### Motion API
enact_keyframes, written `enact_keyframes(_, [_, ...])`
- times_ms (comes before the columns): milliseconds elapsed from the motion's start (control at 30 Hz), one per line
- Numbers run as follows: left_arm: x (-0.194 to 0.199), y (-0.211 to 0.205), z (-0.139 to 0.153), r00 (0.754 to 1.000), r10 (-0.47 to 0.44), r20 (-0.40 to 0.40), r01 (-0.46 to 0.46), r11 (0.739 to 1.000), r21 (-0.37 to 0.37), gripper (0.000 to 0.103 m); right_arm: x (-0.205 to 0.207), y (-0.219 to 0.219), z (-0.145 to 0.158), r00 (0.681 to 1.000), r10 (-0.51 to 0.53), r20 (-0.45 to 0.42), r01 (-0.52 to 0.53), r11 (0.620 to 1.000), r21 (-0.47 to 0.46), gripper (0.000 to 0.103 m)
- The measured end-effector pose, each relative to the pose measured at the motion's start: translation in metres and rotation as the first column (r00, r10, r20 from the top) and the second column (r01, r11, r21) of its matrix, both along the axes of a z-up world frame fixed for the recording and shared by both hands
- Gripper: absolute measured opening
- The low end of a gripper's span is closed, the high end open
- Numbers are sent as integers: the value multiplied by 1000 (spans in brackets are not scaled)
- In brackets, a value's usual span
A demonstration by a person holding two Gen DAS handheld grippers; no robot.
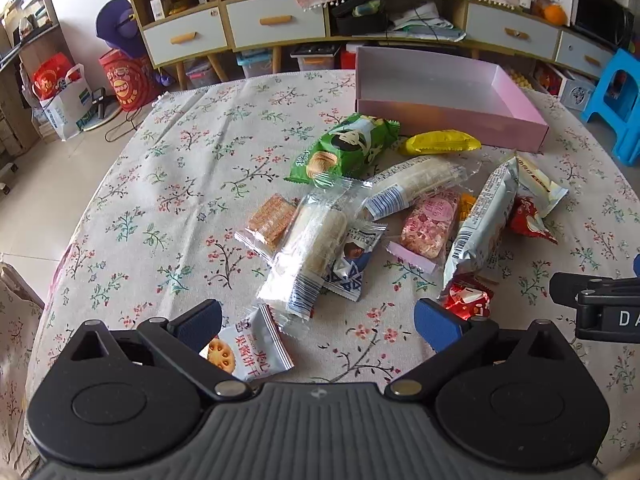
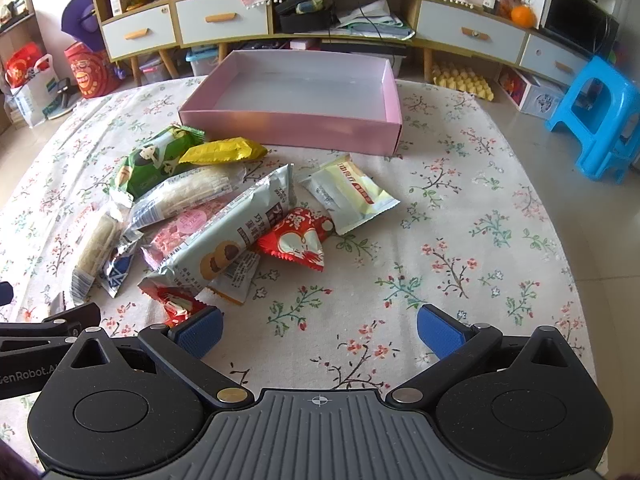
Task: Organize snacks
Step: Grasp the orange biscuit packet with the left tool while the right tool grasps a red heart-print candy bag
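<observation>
A pile of wrapped snacks lies on the floral tablecloth (image 1: 160,184): a green packet (image 1: 344,148), a yellow packet (image 1: 442,142), clear rice-cracker packs (image 1: 316,240), a pink bar (image 1: 430,224), a long pale blue packet (image 1: 478,224) and small red packets (image 1: 468,300). An empty pink box (image 1: 452,116) stands behind them; it also shows in the right wrist view (image 2: 292,128). My left gripper (image 1: 318,322) is open and empty, low over the near side of the pile, above a white biscuit packet (image 1: 250,346). My right gripper (image 2: 320,330) is open and empty, to the right of the pile (image 2: 224,236).
Cabinets with drawers (image 1: 276,20) stand behind the table. A blue plastic stool (image 2: 596,120) is on the floor at the right, bags (image 1: 64,96) at the left. The right gripper's body shows at the left wrist view's right edge (image 1: 600,308).
</observation>
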State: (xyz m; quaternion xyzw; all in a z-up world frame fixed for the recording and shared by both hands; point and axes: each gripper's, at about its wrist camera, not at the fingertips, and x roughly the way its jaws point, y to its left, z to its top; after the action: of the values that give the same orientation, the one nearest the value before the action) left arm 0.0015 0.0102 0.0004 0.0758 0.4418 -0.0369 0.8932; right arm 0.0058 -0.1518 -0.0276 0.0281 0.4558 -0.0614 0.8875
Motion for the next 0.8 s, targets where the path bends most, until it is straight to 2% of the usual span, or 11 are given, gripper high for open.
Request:
enact_keyframes(67, [-1, 4, 1, 998, -13, 56, 12, 1000, 15, 103, 0, 1, -2, 1000, 13, -5, -13, 1000, 16, 103])
enact_keyframes(167, [1, 14, -1, 997, -62, 51, 62, 998, -1, 103, 0, 5, -6, 998, 63, -10, -62, 998, 21, 103])
enact_keyframes(367, [3, 36, -5, 977, -209, 48, 213, 971, -111, 103, 0, 18, -10, 982, 182, 46, -185, 981, 62, 103])
enact_keyframes(400, [2, 40, -5, 972, -231, 50, 235, 966, -112, 103, 0, 20, -12, 978, 202, 51, -205, 976, 72, 103])
enact_keyframes(567, [-1, 56, -10, 958, -283, 40, 283, 959, -14, 103, 3, 33, -25, 968, 242, 60, -247, 964, 95, 103])
enact_keyframes(700, [1, 70, -18, 950, -313, -1, 312, 948, -52, 103, 2, 45, -35, 955, 286, 80, -293, 951, 102, 103])
enact_keyframes(800, [3, 77, -23, 938, -347, -10, 346, 937, -44, 103, 1, 55, -41, 945, 315, 88, -323, 941, 100, 103])
